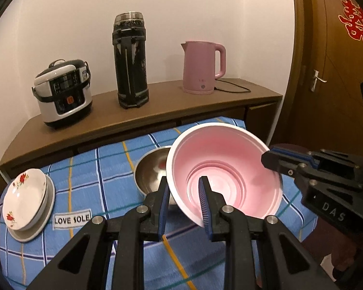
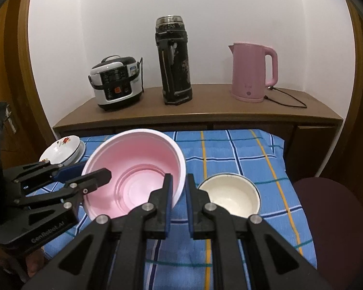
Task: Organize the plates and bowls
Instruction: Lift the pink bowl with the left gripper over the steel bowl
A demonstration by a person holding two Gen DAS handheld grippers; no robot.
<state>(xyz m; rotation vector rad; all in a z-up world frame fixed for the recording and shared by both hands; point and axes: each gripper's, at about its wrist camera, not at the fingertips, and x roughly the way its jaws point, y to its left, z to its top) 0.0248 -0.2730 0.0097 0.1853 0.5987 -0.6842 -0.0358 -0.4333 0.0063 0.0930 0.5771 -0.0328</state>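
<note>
Both grippers are on the pink plastic bowl [image 1: 226, 169], which hangs tilted above the blue plaid tablecloth [image 1: 104, 169]. The left gripper [image 1: 184, 199] has its fingers narrowed across the bowl's near rim, one blue pad inside, one outside. The right gripper [image 2: 179, 199] pinches the opposite rim the same way (in its own view the wall sits right between the pads). Just behind the pink bowl, on the cloth, a steel bowl [image 1: 150, 171] peeks out. A cream enamel bowl [image 2: 231, 197] sits on the cloth beside the right gripper. Over at the cloth's left edge, rose-patterned dishes [image 1: 25, 198] lie stacked on a plate. On the wooden sideboard [image 1: 157, 106] behind stand a rice cooker [image 1: 64, 93], a dark thermos [image 1: 130, 60] and a pink kettle [image 1: 202, 66].
</note>
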